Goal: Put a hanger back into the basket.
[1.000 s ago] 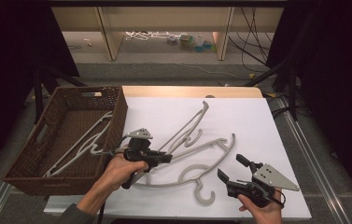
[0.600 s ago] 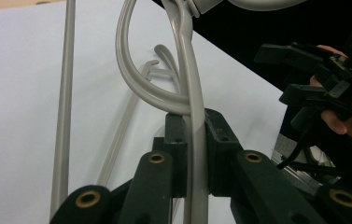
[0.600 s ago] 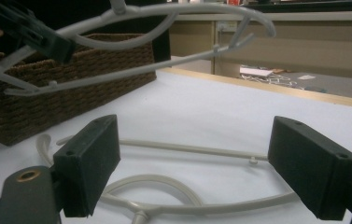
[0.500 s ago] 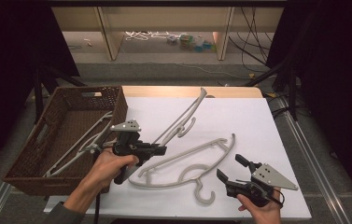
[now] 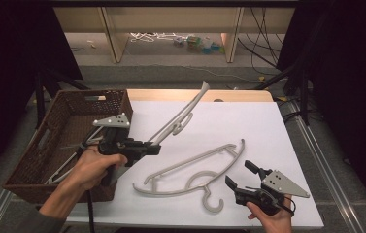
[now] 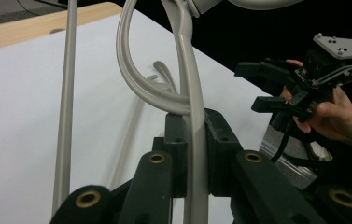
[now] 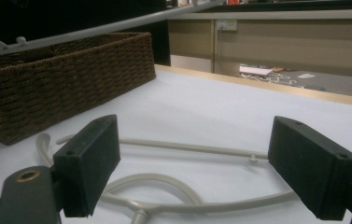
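Big white table (image 5: 268, 126) with a brown wicker basket (image 5: 64, 141) at its left edge, more hangers lying inside it. One grey hanger (image 5: 190, 170) lies flat mid-table, while the left gripper (image 5: 154, 147) has its jaws pinched on a second hanger (image 5: 180, 116), held up off the table and slanting away beside the basket. The right gripper (image 5: 241, 174) sits near the flat hanger's hook, jaws spread wide with nothing between them.

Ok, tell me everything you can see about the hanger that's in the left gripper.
The held hanger looks like pale grey plastic, a thin frame with a curved neck and straight bars. The left gripper is shut on one bar near the curve, and the jaws press it from both sides. It tilts up and away over the white table, with its far end raised above the back edge, beside the basket.
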Demonstrator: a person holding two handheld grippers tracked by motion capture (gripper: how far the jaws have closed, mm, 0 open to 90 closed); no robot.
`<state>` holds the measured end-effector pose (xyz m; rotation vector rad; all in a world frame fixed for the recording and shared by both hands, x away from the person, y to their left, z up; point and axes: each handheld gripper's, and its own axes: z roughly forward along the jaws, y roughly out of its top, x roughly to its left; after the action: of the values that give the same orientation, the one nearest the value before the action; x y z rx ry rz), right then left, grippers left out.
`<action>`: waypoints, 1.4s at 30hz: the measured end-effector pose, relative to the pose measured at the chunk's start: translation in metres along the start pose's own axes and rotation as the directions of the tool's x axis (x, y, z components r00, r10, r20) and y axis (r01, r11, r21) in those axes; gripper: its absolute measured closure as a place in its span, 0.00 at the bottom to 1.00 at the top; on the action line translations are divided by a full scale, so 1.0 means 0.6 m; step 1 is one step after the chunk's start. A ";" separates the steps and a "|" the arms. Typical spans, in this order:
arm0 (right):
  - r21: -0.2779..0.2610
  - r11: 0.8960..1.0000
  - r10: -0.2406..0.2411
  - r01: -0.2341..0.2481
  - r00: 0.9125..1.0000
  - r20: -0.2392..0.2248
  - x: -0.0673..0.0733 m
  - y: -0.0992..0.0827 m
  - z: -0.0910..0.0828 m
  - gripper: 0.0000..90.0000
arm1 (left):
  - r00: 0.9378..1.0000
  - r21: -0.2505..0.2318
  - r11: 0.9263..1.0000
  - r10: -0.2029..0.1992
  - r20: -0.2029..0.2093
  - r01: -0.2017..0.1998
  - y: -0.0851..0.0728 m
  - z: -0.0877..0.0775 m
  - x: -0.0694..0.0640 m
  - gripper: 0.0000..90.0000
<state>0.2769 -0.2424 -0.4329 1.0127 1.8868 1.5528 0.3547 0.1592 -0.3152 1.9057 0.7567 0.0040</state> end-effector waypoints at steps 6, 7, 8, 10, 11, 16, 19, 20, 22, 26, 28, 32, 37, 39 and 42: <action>-0.002 1.000 0.006 -0.006 1.000 0.004 0.000 0.000 0.001 0.20 | 0.998 -0.005 1.000 0.019 -0.057 -0.020 0.009 -0.038 0.009 0.90; -0.016 1.000 0.005 -0.005 1.000 -0.005 -0.001 -0.002 0.002 0.20 | 0.998 -0.008 1.000 0.020 -0.066 -0.021 0.010 -0.044 0.012 0.90; -0.004 1.000 0.002 -0.002 1.000 -0.003 -0.001 -0.001 0.001 0.20 | 0.997 -0.011 1.000 0.019 -0.080 -0.020 0.010 -0.052 0.017 0.90; -0.003 1.000 0.001 -0.001 1.000 0.002 0.000 -0.001 0.001 0.20 | 0.995 -0.018 1.000 0.019 -0.097 -0.021 0.009 -0.064 0.026 0.90; -0.012 1.000 0.003 -0.003 1.000 -0.002 -0.001 -0.001 0.002 0.20 | 0.995 -0.018 1.000 0.016 -0.102 -0.018 0.009 -0.069 0.030 0.90; -0.020 1.000 0.008 -0.008 1.000 -0.010 -0.001 -0.002 0.003 0.19 | 0.989 -0.023 1.000 0.001 -0.146 -0.004 -0.002 -0.094 0.054 0.90; -0.017 1.000 0.014 -0.014 1.000 -0.010 -0.001 -0.002 0.003 0.19 | 0.985 -0.012 1.000 0.010 -0.170 -0.012 -0.011 -0.107 0.061 0.90; -0.018 1.000 0.012 -0.012 1.000 -0.011 -0.001 -0.002 0.003 0.19 | 0.985 -0.014 1.000 0.010 -0.173 -0.012 -0.014 -0.110 0.063 0.90; -0.017 1.000 0.011 -0.012 1.000 -0.009 0.000 -0.003 0.004 0.19 | 0.981 -0.015 1.000 0.004 -0.193 -0.007 -0.021 -0.119 0.068 0.90; -0.009 1.000 0.005 -0.005 1.000 -0.010 -0.001 -0.002 0.003 0.19 | 0.975 -0.019 1.000 0.007 -0.221 -0.011 -0.034 -0.139 0.080 0.90; -0.012 1.000 0.004 -0.004 1.000 -0.006 -0.001 -0.002 0.003 0.19 | 0.972 -0.016 1.000 0.003 -0.235 -0.007 -0.040 -0.148 0.086 0.90; -0.002 1.000 0.003 -0.003 1.000 -0.004 -0.001 -0.002 0.003 0.19 | 0.959 -0.005 1.000 0.000 -0.283 -0.001 -0.054 -0.168 0.097 0.90; 0.000 1.000 0.005 -0.005 1.000 -0.006 0.000 -0.002 0.003 0.19 | 0.952 0.008 1.000 0.004 -0.305 -0.002 -0.066 -0.183 0.108 0.90; -0.009 1.000 0.008 -0.008 1.000 -0.011 0.000 -0.002 0.004 0.19 | 0.948 0.010 1.000 0.002 -0.318 0.001 -0.071 -0.185 0.110 0.90; 0.000 1.000 0.002 -0.002 1.000 0.002 0.000 -0.003 0.003 0.19 | 0.945 0.030 1.000 0.014 -0.327 -0.004 -0.081 -0.187 0.119 0.90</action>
<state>0.2782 -0.2416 -0.4348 1.0163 1.8848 1.5522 0.3506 0.2998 -0.3266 1.9604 0.9741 0.3243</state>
